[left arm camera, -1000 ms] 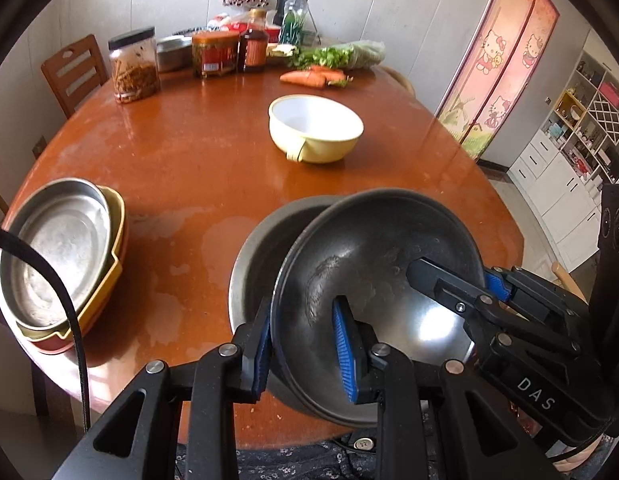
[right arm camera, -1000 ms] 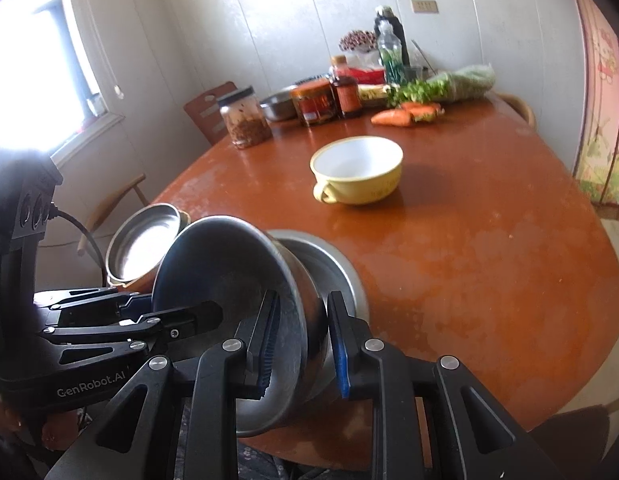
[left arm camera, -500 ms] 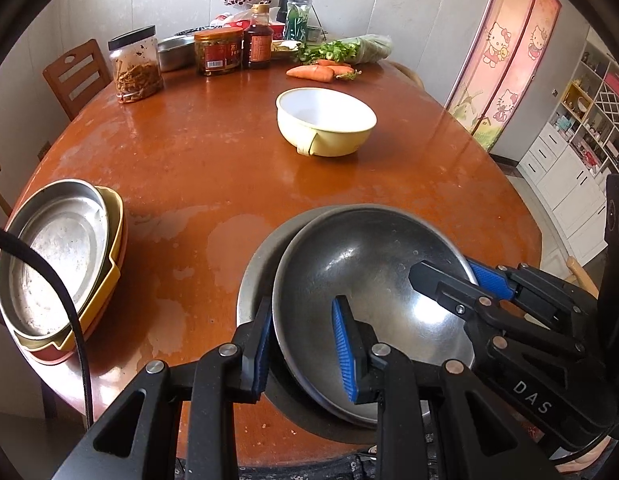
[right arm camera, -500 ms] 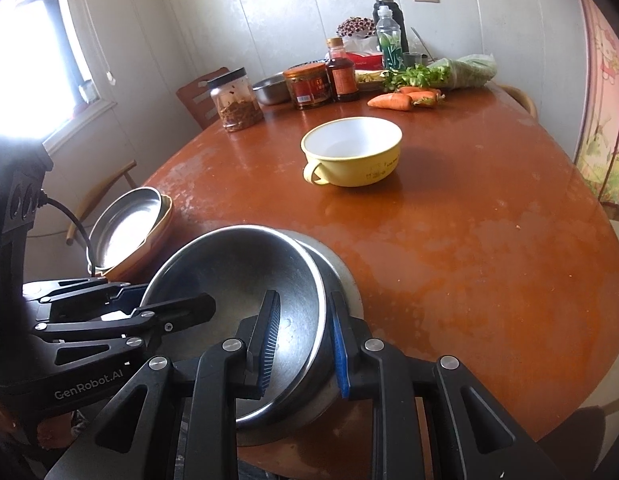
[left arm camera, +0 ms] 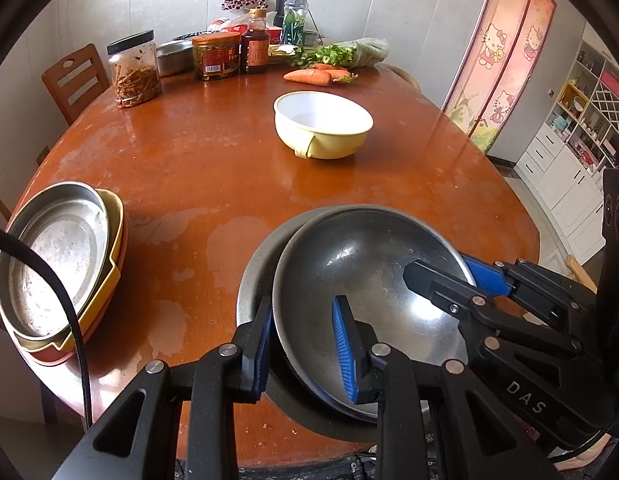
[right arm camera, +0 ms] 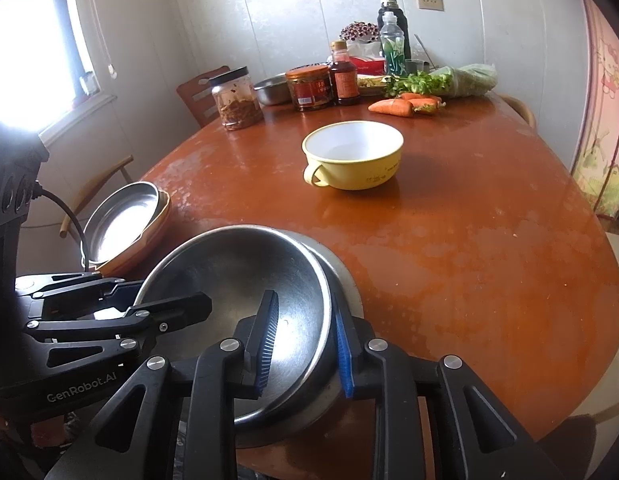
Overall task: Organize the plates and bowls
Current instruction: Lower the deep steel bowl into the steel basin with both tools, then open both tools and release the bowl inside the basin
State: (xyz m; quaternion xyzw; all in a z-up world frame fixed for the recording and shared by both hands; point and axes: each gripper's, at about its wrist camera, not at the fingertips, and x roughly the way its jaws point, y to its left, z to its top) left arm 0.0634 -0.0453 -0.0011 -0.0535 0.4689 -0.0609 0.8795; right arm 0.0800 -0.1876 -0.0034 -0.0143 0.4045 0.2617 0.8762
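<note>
Two grippers settle a steel bowl (left arm camera: 365,280) into a second steel bowl (left arm camera: 255,276) at the table's (left arm camera: 213,160) near edge.

Left gripper (left arm camera: 305,344) and right gripper (right arm camera: 303,340) each straddle opposite rims, jaws parted wider than the thin wall and seemingly loosening. Nesting saves space, as with the stacked plates (left arm camera: 57,264); a yellow bowl (left arm camera: 323,124) waits mid-table.

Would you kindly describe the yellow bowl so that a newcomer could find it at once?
Start from the round brown table; near its middle, short of the jars and carrots at the far edge, stands the yellow bowl. It stands alone, white inside with a small loop handle, while the other dishes are steel or stacked.
</note>
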